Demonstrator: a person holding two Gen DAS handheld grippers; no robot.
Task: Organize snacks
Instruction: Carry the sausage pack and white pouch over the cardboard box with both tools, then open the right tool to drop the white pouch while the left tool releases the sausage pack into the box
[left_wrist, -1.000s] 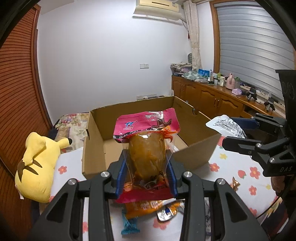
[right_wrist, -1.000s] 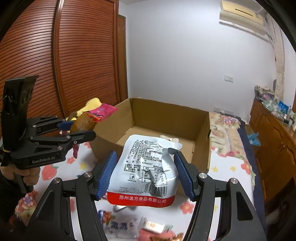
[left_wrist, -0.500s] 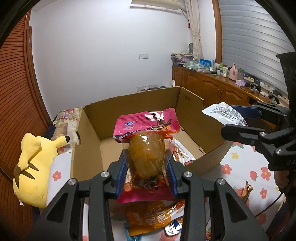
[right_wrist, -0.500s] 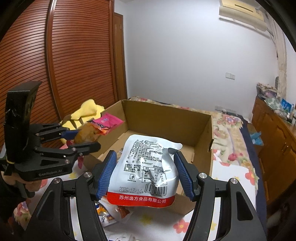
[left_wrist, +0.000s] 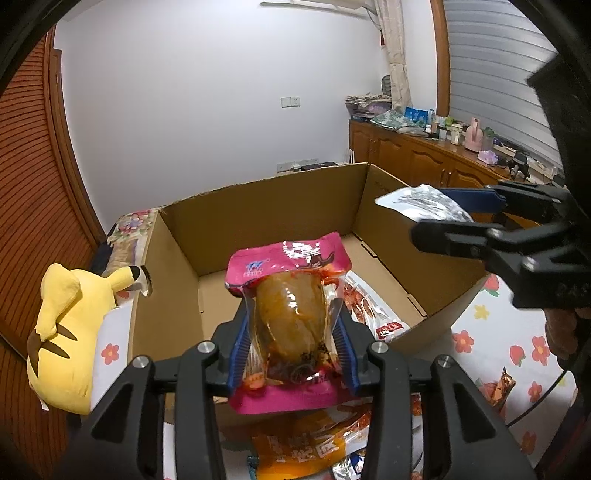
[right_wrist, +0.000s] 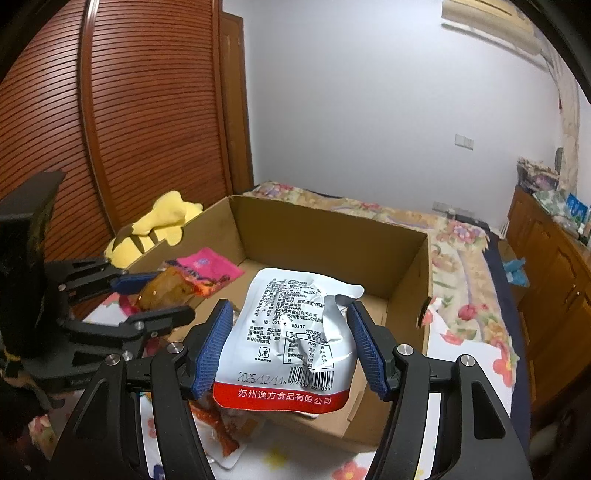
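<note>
My left gripper holds a pink pouch with a brown piece inside, over the near edge of an open cardboard box. Its jaws are opening, and the blue pads still touch the pouch between them. The right gripper is shut on a white printed snack bag with a red bottom band, above the box's near right corner. In the left wrist view the right gripper and its white bag hang at the box's right wall. A white-and-red packet lies on the box floor.
Loose snack packets, one orange, lie on the flowered tablecloth in front of the box. A yellow plush toy sits left of the box. A wooden cabinet with clutter runs along the right wall.
Both grippers have moved forward with their packets, from in front of the box to over its near edge. The box now fills more of both views.
</note>
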